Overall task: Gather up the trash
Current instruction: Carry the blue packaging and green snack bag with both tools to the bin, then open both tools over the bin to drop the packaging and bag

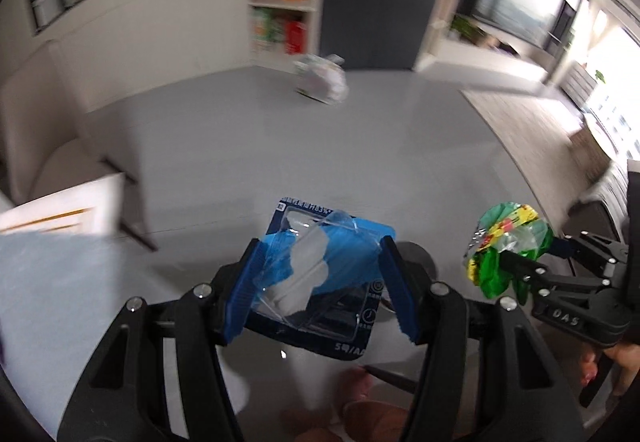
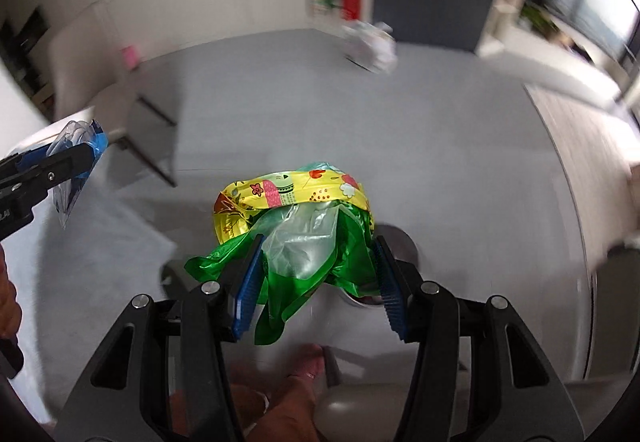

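Both claws apparently clamp trash: packaging [image 1: 320, 266], wrappers [image 2: 304, 238]

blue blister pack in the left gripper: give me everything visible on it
The blue blister pack is a dark-blue printed card with white text along its edges and a clear moulded plastic bubble on its face. The bubble looks torn open, its film lifted at the top; lighter blue and whitish patches show inside, contents unclear. It is clamped by its two side edges between the left gripper's blue pads, tilted, held in the air above the grey floor. The right wrist view shows it edge-on. Only the pads touch it.
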`<state>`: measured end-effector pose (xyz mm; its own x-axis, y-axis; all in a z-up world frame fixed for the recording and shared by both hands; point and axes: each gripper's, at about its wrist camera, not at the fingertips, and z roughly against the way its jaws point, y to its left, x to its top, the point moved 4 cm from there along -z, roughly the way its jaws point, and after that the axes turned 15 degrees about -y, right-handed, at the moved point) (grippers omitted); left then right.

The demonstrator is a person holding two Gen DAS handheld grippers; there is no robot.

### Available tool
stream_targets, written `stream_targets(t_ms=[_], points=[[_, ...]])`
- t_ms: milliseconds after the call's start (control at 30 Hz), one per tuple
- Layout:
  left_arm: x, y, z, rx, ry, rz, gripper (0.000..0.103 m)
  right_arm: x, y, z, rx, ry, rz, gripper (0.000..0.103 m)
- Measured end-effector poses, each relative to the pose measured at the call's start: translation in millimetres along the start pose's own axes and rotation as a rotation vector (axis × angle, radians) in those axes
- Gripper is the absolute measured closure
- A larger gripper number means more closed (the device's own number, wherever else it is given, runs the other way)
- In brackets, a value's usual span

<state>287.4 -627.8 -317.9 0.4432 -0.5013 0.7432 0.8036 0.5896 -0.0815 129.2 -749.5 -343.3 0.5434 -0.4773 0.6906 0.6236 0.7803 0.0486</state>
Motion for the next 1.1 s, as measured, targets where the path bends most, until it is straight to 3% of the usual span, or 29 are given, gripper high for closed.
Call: stream_targets(t_ms=[267, 567, 767, 900, 1000, 1100], points=[[-52.3, -71.2, -148.7, -0.165, 0.159, -0.105, 0.044, -72.2, -83.4, -100.5, -0.13, 0.101, -0.15, 0.052], [-142.2, -116.6, -303.3, -0.275, 0.233, -0.285, 0.044, -149.4, -141.2, -228.0, -0.204, 0.167, -0.26, 0.041], [-173.3, -151.4, -359.4, -0.336, 0.262, -0.331, 0.044, -176.1, -171.9, -252.2, -0.231, 0.175, -0.333, 0.041], [-188.1, -175.5, -368.2, -0.38, 0.274, -0.361, 0.042, -178.1, -186.7, -250.3, -0.248, 0.18, -0.343, 0.041], [-195.1, -186.2, -372.5, -0.379, 0.296, -0.379, 0.024, -177.7, -189.1, -245.9, -0.264, 0.182, -0.355, 0.041], [-190.6, -188.5, -366.9, -0.381, 0.31, -0.386, 0.024, -175.6, -195.2, -237.9, -0.275, 0.179, -0.362, 0.041]])
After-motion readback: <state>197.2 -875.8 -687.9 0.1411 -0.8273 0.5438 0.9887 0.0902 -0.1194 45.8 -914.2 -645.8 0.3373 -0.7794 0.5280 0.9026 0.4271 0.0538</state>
